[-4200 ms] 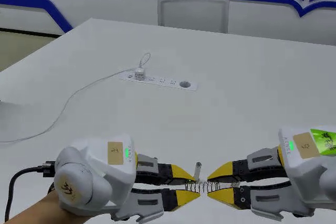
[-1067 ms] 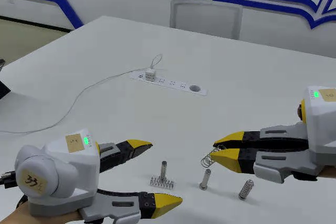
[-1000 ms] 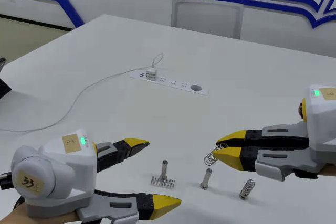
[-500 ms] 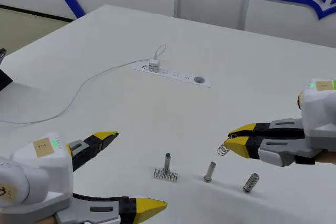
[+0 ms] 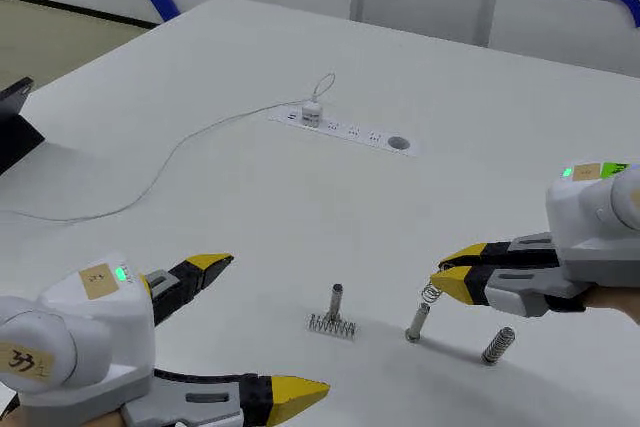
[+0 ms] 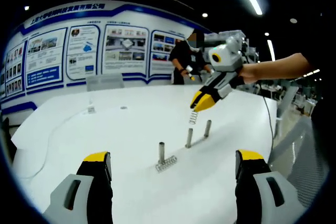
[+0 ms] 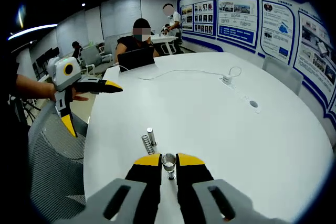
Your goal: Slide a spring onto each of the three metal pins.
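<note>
Your right gripper [image 5: 440,277] pinches a spring [image 5: 431,294] by its top coil, seemingly just over the middle pin [image 5: 417,323]; your left gripper [image 5: 272,323] gapes empty. It's light, springy wire: hold the end coils gently or it'll flick away.

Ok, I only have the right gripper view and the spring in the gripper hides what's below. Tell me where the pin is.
Observer: In the head view the middle pin stands just under the spring held by the right gripper, its top close below the coil.
Operator: Report the other pins.
Observer: A fitted spring already covers the rightmost pin.
Operator: Now the left one.
Observer: The left pin is bare; a loose spring lies flat on the table at its foot.
</note>
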Demonstrator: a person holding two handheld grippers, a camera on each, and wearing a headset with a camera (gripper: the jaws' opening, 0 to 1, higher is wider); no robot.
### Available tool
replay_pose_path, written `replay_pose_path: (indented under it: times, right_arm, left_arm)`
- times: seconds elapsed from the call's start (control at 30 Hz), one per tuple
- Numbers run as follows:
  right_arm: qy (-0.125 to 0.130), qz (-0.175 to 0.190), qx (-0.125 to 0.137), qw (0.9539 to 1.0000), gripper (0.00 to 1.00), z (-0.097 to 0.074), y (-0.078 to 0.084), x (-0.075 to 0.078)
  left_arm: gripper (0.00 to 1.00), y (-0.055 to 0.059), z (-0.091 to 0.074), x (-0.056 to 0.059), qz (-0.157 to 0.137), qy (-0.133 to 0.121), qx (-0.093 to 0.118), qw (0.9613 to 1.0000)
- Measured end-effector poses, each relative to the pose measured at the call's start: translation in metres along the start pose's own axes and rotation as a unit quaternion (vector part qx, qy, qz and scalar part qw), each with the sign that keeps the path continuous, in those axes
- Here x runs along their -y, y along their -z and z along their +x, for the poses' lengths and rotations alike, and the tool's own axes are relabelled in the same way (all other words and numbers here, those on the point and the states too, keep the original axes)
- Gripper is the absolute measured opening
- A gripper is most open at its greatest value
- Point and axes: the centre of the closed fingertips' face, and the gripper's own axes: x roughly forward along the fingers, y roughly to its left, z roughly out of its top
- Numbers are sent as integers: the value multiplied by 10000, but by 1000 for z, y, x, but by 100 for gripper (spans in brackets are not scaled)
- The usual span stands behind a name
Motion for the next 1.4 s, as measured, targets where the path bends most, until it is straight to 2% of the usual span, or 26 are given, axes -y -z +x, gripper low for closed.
replay_pose_path:
  times: [0.03,0.17,0.3,0.37,0.43,0.63,0.77,1.0,1.4]
  right_arm:
    - [9,33,-59,10000,11,2,3,1]
    - [15,108,-90,9999,11,6,5,3]
    - [61,-50,-269,9996,11,9,11,3]
    - [77,-163,-349,9992,11,11,14,4]
    - [-12,-28,-228,9997,11,12,10,2]
    - [21,-20,-308,9995,11,14,10,4]
    - [-15,-35,-388,9992,11,13,10,-1]
    - [-20,-67,-506,9987,11,17,17,-1]
    - [-7,-188,-716,9973,11,36,39,-1]
  left_arm:
    - [100,4,1,0,21,-2,-104,9999]
    - [100,1,0,2,-8,37,-42,10000]
    - [100,3,-1,-2,-125,12,-41,9999]
    - [100,-2,-2,-4,-225,-13,82,9997]
    - [100,-3,-2,-4,-232,-40,97,9997]
    - [99,-2,-2,-3,-240,-21,80,9997]
    - [99,-1,-1,-3,-231,-5,62,9997]
    - [99,-1,-2,-5,-246,-41,66,9997]
    - [99,-2,-3,-8,-300,-111,105,9994]
